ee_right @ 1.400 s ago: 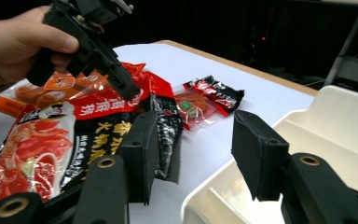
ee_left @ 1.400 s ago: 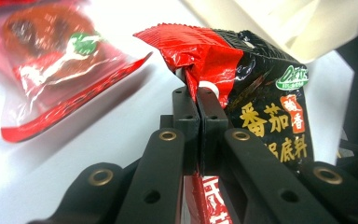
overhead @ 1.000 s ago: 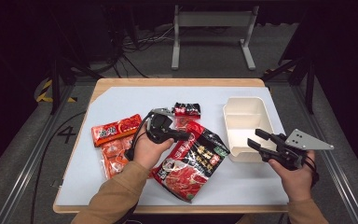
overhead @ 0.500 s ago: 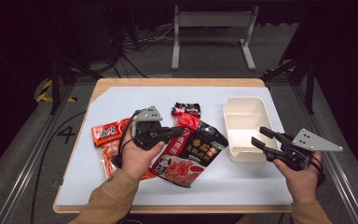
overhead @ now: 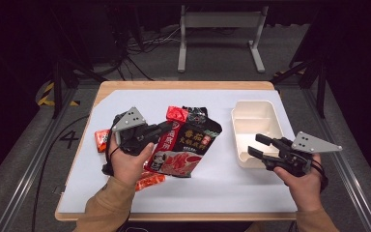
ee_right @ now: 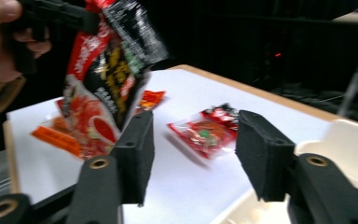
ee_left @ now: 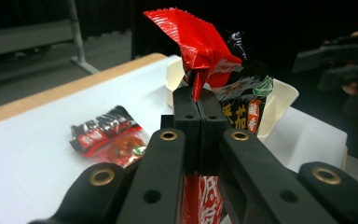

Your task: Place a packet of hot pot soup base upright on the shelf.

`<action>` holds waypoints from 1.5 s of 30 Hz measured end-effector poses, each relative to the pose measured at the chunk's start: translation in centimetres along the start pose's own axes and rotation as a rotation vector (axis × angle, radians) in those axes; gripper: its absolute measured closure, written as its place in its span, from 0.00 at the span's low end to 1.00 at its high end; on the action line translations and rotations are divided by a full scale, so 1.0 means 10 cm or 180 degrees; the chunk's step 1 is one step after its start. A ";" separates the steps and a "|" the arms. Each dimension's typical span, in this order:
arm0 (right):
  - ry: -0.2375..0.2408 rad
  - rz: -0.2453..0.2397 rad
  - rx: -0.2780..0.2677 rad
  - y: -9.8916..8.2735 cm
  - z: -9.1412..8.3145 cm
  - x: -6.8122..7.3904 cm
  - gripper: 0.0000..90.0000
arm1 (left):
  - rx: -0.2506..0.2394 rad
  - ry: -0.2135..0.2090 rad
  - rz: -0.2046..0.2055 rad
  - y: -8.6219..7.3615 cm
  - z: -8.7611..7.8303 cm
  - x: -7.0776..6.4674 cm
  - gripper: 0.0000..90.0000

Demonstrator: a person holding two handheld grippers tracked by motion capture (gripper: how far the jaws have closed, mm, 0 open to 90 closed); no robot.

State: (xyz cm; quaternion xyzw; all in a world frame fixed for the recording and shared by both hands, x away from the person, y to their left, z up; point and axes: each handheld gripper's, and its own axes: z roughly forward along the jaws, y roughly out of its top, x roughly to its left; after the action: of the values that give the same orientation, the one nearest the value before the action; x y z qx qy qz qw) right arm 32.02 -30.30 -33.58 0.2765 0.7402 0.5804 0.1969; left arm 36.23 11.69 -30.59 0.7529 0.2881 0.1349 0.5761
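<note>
Left claw lifts the sauce pouch
Left claw (ee_left: 199, 112) pinches the red-black sauce pouch (overhead: 186, 142) above the tabletop (overhead: 232, 188); right claw (ee_right: 193, 154), just opening, gapes empty near the right edge.

The large red-and-black sauce pouch (overhead: 186, 142) hangs off the surface, pinched at its crumpled red top corner by the closed left gripper (overhead: 164, 129). It is glossy, printed with white characters and a tomato picture, tilted, its lower edge well left of the cream tray (overhead: 253, 108).
</note>
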 end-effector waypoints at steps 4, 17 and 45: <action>0.0198 0.0014 0.0027 0.09 0.16 0.08 0.44 | -0.0110 0.0032 -0.0010 0.01 -0.06 0.00 1.00; 0.0600 0.0341 0.0026 0.27 0.69 0.13 0.49 | -0.0167 -0.0015 -0.0004 0.01 -0.13 -0.02 0.99; 0.1015 0.0435 0.0477 0.41 1.37 0.29 0.49 | -0.0181 -0.0086 -0.0080 -0.01 -0.11 -0.05 0.99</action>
State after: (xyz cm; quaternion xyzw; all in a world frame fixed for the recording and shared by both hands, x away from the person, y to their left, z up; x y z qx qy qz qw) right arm 38.88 -17.44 -32.90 0.2446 0.7826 0.5722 0.0161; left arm 35.20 12.23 -30.33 0.7343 0.2858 0.1256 0.6028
